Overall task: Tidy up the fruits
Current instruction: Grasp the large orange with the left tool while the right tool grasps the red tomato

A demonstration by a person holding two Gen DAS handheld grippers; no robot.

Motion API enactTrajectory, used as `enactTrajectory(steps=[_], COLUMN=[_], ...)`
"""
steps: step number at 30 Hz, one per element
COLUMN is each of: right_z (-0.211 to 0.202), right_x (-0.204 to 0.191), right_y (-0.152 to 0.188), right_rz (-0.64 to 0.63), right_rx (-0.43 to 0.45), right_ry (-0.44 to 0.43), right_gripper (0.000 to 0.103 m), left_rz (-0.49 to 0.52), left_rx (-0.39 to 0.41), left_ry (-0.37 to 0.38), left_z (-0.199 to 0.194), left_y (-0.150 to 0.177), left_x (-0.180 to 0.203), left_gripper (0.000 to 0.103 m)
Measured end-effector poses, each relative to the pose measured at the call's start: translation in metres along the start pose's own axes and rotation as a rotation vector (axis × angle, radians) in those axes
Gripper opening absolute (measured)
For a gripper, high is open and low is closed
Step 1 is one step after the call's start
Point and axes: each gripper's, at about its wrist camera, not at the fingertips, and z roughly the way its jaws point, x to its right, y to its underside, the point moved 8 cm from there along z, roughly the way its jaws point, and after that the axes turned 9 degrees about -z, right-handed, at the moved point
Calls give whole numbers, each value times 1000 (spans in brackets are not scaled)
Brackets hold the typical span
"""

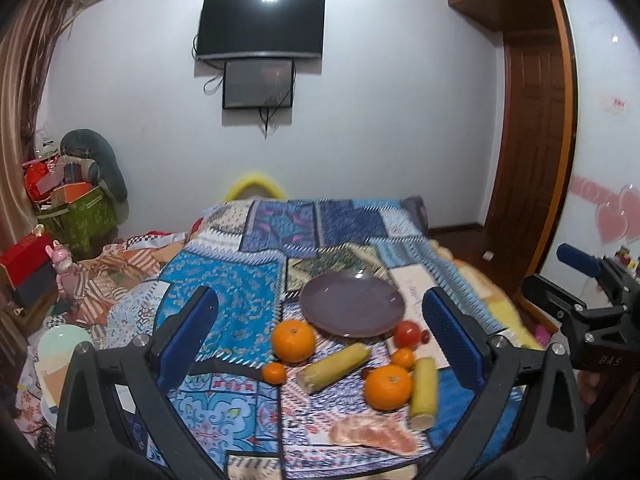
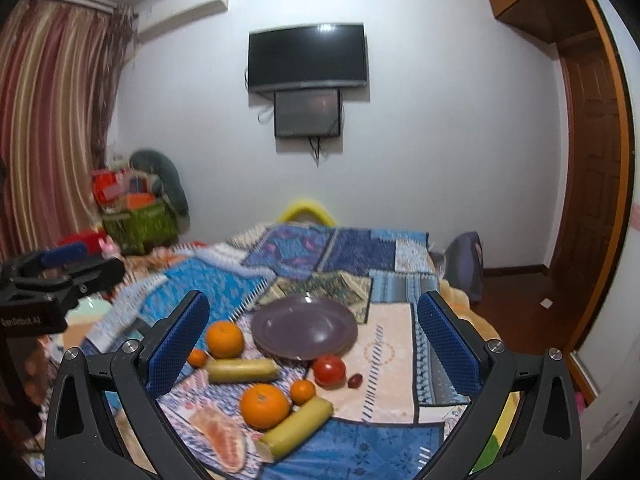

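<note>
Both tongs hang wide open, gripping nothing: left gripper [image 1: 320, 344], right gripper [image 2: 314, 344]. Beyond their blue pads [image 1: 188, 336] lies the patchwork quilt [image 2: 360, 452]. Between the fingers sit the purple plate [image 1: 352, 304], corn cobs [image 2: 296, 428], oranges [image 1: 293, 340], a tomato [image 2: 329, 370].

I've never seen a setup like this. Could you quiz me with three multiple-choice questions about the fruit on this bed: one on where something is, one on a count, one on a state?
1. Where does the tomato lie?
A. on the plate
B. on the quilt beside the plate
C. on the floor

2. How many orange citrus fruits are there?
A. two
B. four
C. six

3. What is on the purple plate?
A. nothing
B. one orange
C. corn

Answers:
1 B, it rests at the plate's near rim.
2 B, two large, two small.
3 A, its surface is bare.
</note>
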Motion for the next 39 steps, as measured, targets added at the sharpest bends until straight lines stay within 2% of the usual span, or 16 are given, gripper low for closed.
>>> enactTrajectory(steps=[6,9,17,25,29,39], right_z=[41,58,100,140,157,182], right_x=[6,9,15,24,24,13], right_y=[25,36,59,92,104,121], right_rz=[-30,-11,-33,-1,11,19], right_rx=[-125,-170,-269,-401,-454,-527], right_ry=[7,-27,-48,-118,-154,-244], right_gripper=[103,103,97,77,73,62], left_rz=[-24,-49,-72,-68,-81,-59], left_rx=[-118,-188,-311,-416,-478,-548], left_ry=[12,3,-62,-58,-50,-51], left_z=[46,72,131,180,203,227], left_y=[17,28,53,70,80,101], left_x=[-17,-28,-55,-61,-64,-59], left_gripper=[93,88,87,87,87,87])
